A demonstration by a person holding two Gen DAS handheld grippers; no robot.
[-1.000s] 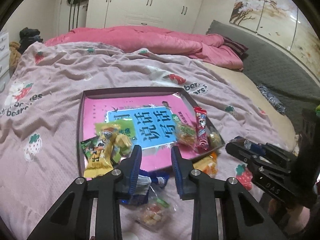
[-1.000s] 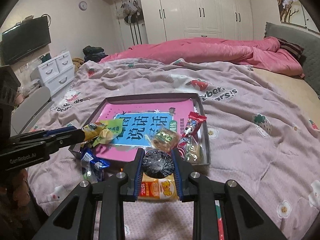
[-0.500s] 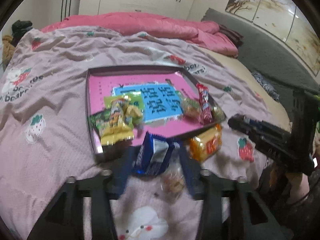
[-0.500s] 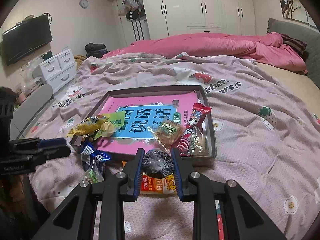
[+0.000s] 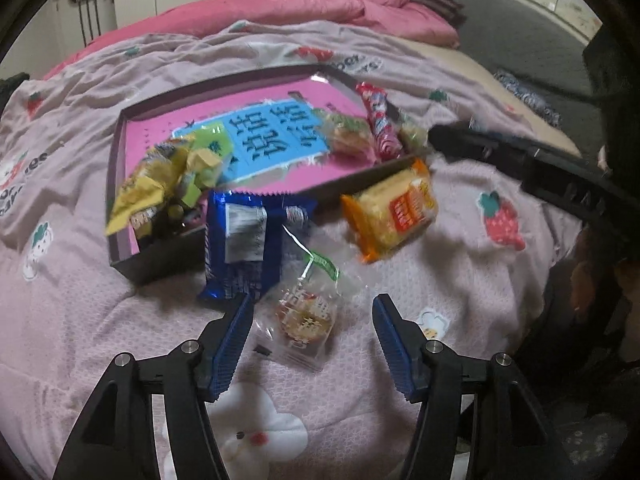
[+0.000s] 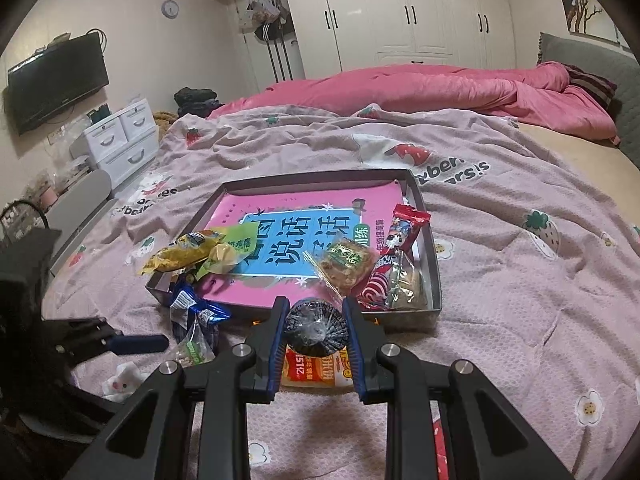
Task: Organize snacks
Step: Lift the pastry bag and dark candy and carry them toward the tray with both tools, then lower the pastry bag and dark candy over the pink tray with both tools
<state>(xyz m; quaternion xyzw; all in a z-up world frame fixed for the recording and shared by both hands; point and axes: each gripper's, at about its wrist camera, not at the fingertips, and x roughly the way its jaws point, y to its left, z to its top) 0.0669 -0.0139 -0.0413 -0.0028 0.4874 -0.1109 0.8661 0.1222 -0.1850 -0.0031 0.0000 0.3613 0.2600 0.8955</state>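
Observation:
A dark tray [image 5: 168,252] with a pink and blue book in it lies on the bed and holds several snack packets. In front of it lie a blue packet [image 5: 244,240], an orange cracker pack [image 5: 394,210] and a clear-wrapped round snack [image 5: 306,316]. My left gripper [image 5: 312,340] hangs low over the clear-wrapped snack, its jaws opening, the snack between them but untouched. My right gripper [image 6: 314,330] is shut on a dark round wrapped cookie [image 6: 316,328] just before the tray [image 6: 434,276], above the orange pack [image 6: 316,372].
The tray's right side holds a red lollipop packet [image 6: 394,252] and a green-labelled cracker [image 6: 346,264]; yellow and green packets [image 6: 196,252] spill over its left corner. A pink duvet [image 6: 440,88] lies at the bed's far end. White drawers [image 6: 120,140] stand at the left.
My left gripper has dropped toward the bed and tipped downward, and its jaws have spread wide around the clear-wrapped snack. The right gripper has kept still with the cookie.

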